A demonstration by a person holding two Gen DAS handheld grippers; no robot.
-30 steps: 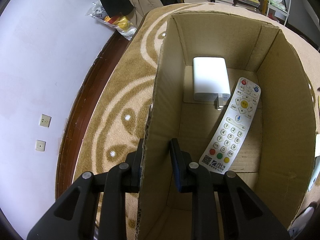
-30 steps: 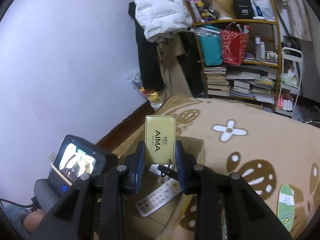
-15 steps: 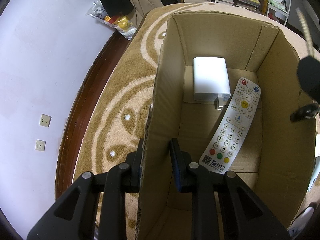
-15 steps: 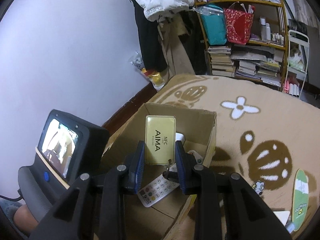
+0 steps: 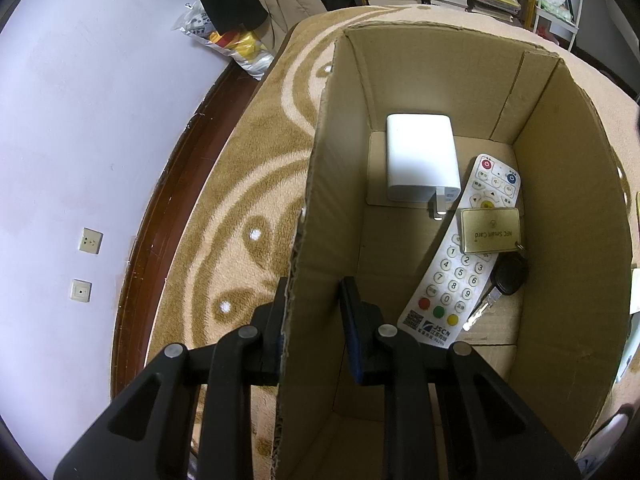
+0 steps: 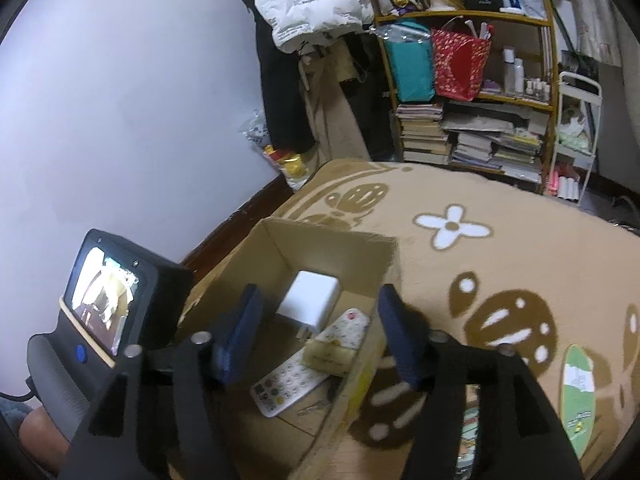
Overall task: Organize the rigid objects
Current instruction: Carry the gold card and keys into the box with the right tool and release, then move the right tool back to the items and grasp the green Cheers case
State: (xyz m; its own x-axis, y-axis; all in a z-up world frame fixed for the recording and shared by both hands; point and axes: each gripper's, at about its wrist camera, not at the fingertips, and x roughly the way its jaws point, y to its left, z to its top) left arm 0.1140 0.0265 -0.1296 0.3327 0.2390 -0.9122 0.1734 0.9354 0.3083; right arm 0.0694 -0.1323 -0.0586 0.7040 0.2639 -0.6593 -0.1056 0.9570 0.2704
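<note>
The left gripper [image 5: 310, 300] clamped the box [image 5: 332, 184] wall; the right gripper [image 6: 318, 332] hung wide open, empty, above the card [image 5: 489, 230] lying on the remote [image 5: 460, 268] inside.

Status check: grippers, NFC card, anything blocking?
Left hand-held gripper shut on cardboard box wall. Right hand-held gripper open, empty, above box. Gold NFC card with key in box, on remote. Nothing blocking.

Key [image 5: 509, 277] half under card [image 5: 489, 230] (blade blurred)
</note>
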